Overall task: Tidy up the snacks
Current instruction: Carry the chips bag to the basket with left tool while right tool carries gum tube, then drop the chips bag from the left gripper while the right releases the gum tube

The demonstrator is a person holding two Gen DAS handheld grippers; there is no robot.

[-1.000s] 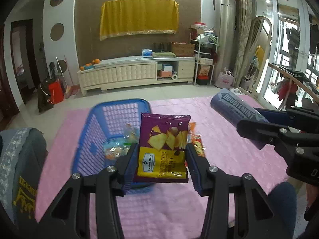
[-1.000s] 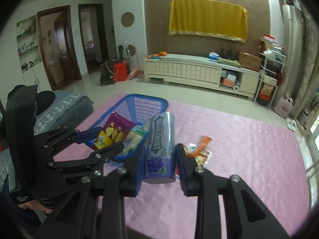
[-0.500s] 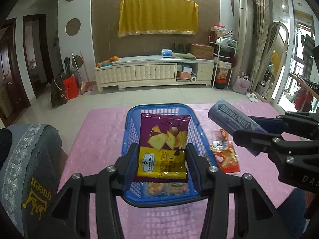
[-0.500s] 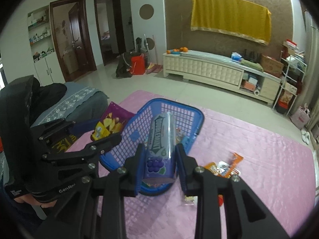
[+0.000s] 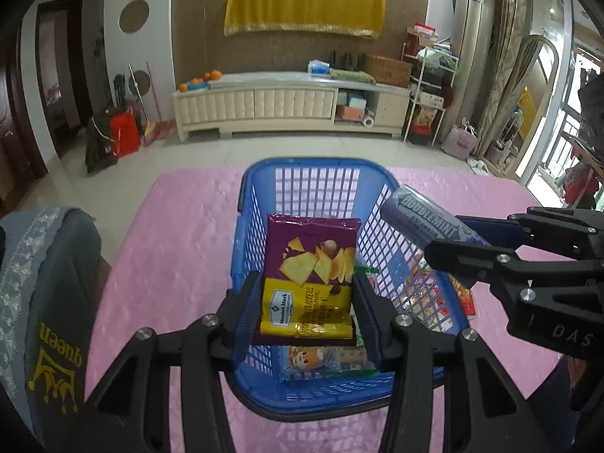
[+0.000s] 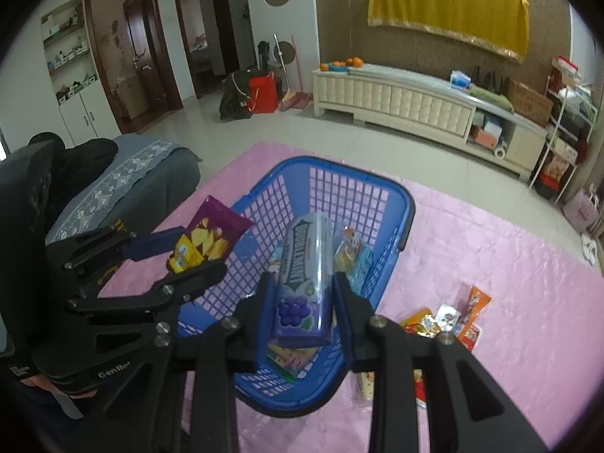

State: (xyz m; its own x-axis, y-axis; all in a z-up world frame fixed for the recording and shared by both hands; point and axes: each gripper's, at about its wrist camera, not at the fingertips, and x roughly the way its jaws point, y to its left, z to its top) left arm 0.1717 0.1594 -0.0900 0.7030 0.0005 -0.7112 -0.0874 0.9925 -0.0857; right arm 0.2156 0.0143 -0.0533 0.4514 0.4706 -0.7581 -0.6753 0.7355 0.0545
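Purple cracker bag [image 5: 307, 279] clamped in your left gripper [image 5: 307, 302], purple Doublemint pack [image 6: 304, 279] clamped in your right gripper [image 6: 302, 298], both now over the blue basket [image 5: 313, 396] instead of beside it, its few packets partly hidden, more loose packets [image 6: 445, 321] on the pink cloth [image 6: 509, 264].

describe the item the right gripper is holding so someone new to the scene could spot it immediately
Find the blue basket on the pink mat; the right gripper holds a pack over it. It is the Doublemint gum pack, long, purple, with grapes printed at its near end, unlike the flat purple-and-yellow cracker bag in the left gripper.
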